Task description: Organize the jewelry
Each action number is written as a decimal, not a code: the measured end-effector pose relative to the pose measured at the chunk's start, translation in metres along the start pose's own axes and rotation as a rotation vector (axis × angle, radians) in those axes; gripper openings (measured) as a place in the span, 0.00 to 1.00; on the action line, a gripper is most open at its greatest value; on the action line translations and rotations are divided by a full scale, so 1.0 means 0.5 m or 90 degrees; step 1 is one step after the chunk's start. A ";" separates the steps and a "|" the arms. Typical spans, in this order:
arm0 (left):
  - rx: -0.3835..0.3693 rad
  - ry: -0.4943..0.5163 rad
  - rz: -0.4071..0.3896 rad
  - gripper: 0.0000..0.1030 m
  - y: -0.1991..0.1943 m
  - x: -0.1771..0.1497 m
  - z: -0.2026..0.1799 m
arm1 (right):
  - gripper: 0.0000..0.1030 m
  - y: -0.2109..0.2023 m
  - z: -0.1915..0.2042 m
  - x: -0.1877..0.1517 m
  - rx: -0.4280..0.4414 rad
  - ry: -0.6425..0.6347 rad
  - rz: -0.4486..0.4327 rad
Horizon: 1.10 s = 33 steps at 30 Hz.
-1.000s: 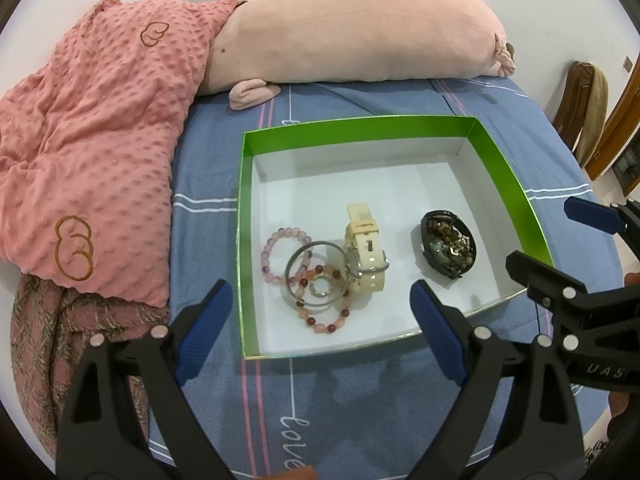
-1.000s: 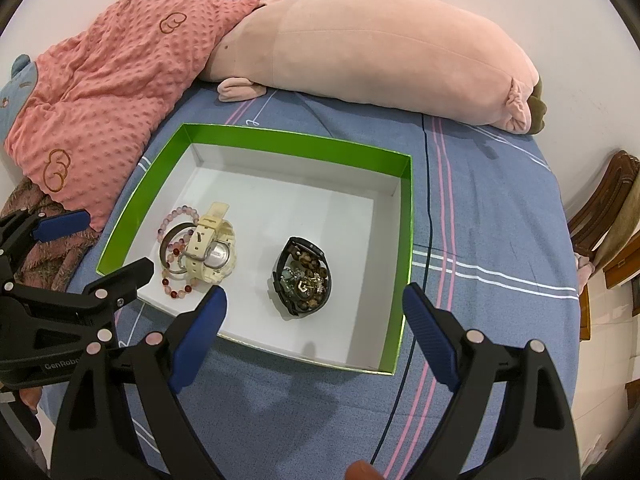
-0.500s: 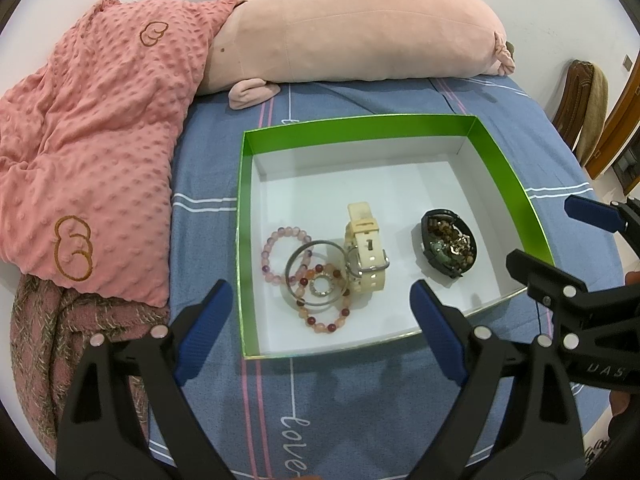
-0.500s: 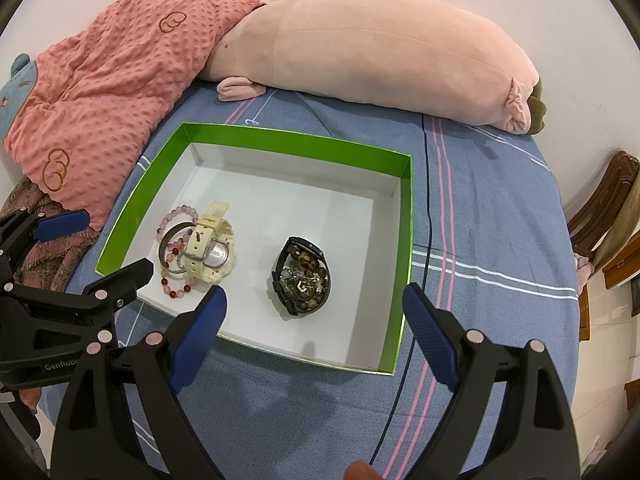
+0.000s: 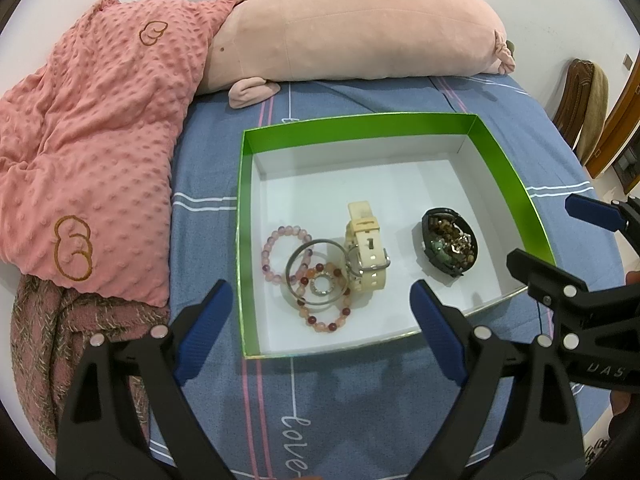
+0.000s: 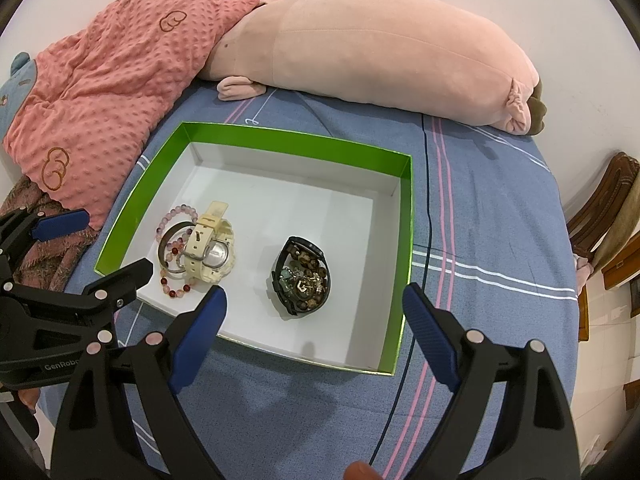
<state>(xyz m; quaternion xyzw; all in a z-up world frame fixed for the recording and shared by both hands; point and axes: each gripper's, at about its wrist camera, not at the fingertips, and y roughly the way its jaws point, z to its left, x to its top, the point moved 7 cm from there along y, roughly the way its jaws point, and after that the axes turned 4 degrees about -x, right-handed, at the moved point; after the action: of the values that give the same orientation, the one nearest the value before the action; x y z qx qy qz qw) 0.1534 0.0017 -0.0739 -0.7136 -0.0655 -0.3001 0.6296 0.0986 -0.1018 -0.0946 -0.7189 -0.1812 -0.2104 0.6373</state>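
Note:
A green-walled box (image 5: 508, 168) (image 6: 405, 216) with a white floor lies on the bed. Inside are a cream watch (image 5: 366, 254) (image 6: 208, 254), a pale pink bead bracelet (image 5: 276, 246) (image 6: 176, 216), a silver bangle (image 5: 316, 276) over a red bead bracelet (image 5: 326, 320) (image 6: 174, 290), and a black watch filled with small jewelry (image 5: 450, 246) (image 6: 302, 278). My left gripper (image 5: 320, 330) (image 6: 102, 246) is open and empty at the box's near edge. My right gripper (image 6: 314, 332) (image 5: 564, 232) is open and empty by the box's near right side.
A pink dotted blanket (image 5: 88, 140) (image 6: 108, 80) lies left of the box. A long pink plush (image 5: 352, 28) (image 6: 380, 56) lies behind it. Blue bedsheet (image 5: 352, 412) surrounds the box. A wooden chair (image 6: 604, 208) stands to the right.

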 end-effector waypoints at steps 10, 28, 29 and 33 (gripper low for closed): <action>0.000 0.001 0.000 0.89 0.000 0.000 0.003 | 0.87 0.000 0.001 0.001 0.000 0.000 0.000; -0.002 0.002 0.001 0.89 -0.001 -0.007 0.014 | 0.87 0.000 0.002 0.001 -0.001 -0.001 0.000; -0.003 0.002 0.002 0.89 0.000 -0.007 0.015 | 0.87 0.000 0.002 0.000 -0.001 -0.002 0.000; -0.004 0.003 0.005 0.89 0.001 -0.009 0.016 | 0.87 0.000 0.001 -0.001 0.001 -0.003 0.000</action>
<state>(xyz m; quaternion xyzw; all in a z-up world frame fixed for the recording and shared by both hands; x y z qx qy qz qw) 0.1527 0.0103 -0.0767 -0.7149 -0.0605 -0.2998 0.6287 0.0982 -0.1014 -0.0948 -0.7193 -0.1828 -0.2081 0.6371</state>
